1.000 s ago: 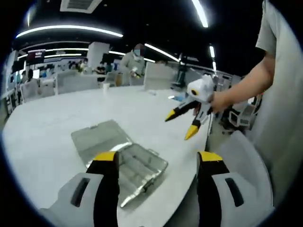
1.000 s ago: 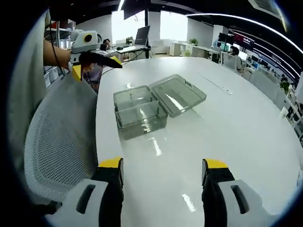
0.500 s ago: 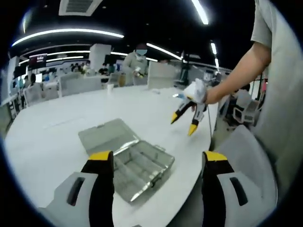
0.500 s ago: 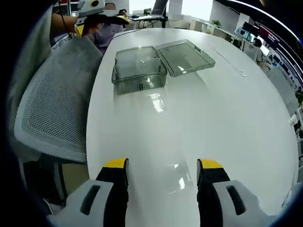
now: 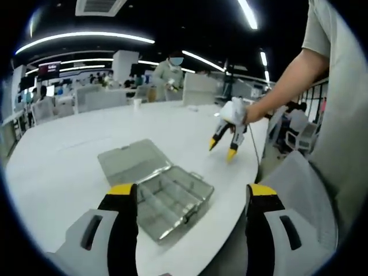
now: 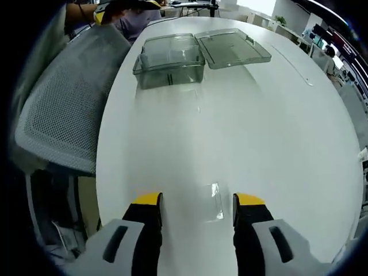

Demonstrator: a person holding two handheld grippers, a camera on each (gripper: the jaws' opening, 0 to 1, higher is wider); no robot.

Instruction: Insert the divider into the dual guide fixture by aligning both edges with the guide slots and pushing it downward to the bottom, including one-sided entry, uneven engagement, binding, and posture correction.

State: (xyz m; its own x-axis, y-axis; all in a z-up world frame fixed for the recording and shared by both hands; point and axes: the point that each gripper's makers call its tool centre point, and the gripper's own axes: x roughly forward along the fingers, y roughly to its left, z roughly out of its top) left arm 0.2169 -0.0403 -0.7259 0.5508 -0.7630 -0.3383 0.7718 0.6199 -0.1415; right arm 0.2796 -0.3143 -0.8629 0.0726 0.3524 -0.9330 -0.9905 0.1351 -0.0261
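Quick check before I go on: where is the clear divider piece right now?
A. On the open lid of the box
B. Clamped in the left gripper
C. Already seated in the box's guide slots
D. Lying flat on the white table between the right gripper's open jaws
D: in the right gripper view the clear divider lies flat on the white table between the open jaws of the right gripper, well short of the open box.
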